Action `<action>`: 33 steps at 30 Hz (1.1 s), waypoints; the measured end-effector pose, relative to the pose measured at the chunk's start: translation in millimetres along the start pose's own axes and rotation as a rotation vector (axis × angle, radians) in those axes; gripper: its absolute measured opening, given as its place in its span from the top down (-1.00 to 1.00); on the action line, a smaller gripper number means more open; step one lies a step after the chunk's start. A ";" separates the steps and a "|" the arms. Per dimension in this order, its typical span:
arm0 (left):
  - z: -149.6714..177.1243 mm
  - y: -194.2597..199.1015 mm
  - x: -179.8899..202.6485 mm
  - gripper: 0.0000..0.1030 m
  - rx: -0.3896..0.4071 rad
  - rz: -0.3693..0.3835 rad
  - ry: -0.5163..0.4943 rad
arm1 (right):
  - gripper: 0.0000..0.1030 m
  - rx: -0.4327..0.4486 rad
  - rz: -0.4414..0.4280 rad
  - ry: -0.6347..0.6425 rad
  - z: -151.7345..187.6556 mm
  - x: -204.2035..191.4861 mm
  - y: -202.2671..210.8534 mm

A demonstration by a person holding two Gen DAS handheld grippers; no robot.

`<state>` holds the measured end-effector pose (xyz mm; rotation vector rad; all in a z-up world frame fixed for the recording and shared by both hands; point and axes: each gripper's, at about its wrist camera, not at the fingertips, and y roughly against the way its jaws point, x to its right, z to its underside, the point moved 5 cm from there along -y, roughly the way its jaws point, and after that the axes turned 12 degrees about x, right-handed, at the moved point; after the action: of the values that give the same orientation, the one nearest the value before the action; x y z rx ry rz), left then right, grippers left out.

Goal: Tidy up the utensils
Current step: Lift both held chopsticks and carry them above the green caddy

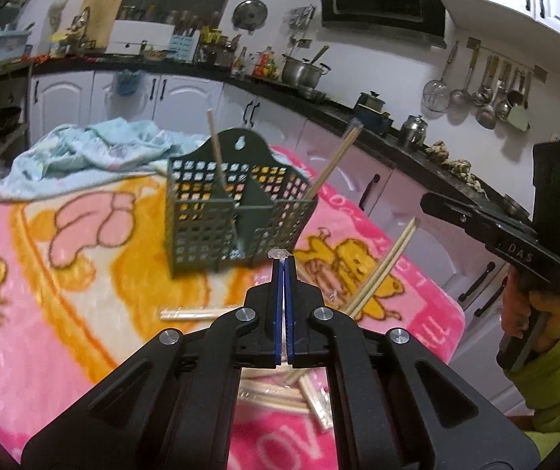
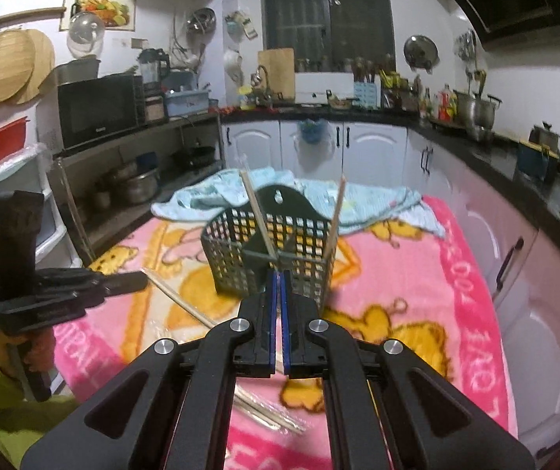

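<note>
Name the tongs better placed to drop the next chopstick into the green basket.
Right. The right tongs are shut on what looks like a pale chopstick, with their tips at the rim of the green basket. The left tongs sit farther back, showing only clear wrap at their tips.

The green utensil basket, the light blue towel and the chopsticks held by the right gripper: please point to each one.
green utensil basket [image 1: 217, 231]: left wrist view, front lattice wall.
light blue towel [image 1: 84, 152]: left wrist view, middle of the crumpled cloth.
chopsticks held by the right gripper [image 1: 387, 264]: left wrist view, middle of the shafts.
</note>
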<state>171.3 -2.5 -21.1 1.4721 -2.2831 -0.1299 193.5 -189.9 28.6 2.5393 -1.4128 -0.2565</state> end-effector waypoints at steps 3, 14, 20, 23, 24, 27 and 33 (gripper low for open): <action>-6.0 -3.1 6.4 1.00 0.006 0.004 -0.012 | 0.96 0.018 -0.005 0.008 -9.1 -4.0 2.5; -31.9 -6.4 31.2 1.00 0.048 0.036 -0.054 | 0.96 0.064 0.002 0.033 -30.5 -13.1 12.1; -49.1 -4.5 39.5 1.00 0.079 0.047 -0.063 | 0.96 0.088 0.008 0.033 -40.9 -13.6 17.9; -59.2 -3.2 42.4 1.00 0.096 0.053 -0.067 | 0.96 0.104 0.011 0.036 -47.8 -14.0 20.2; -62.1 -2.2 43.2 1.00 0.102 0.054 -0.068 | 0.96 0.109 0.011 0.036 -49.5 -14.6 21.3; -72.1 0.6 47.0 1.00 0.118 0.059 -0.073 | 0.96 0.124 0.011 0.038 -58.7 -15.2 23.2; -94.3 5.5 53.3 1.00 0.153 0.060 -0.093 | 0.96 0.157 0.007 0.048 -82.0 -20.2 22.5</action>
<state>185.0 -33.8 81.9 1.4984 -2.4568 -0.0059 185.9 -175.2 114.4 2.6438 -1.4777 -0.0858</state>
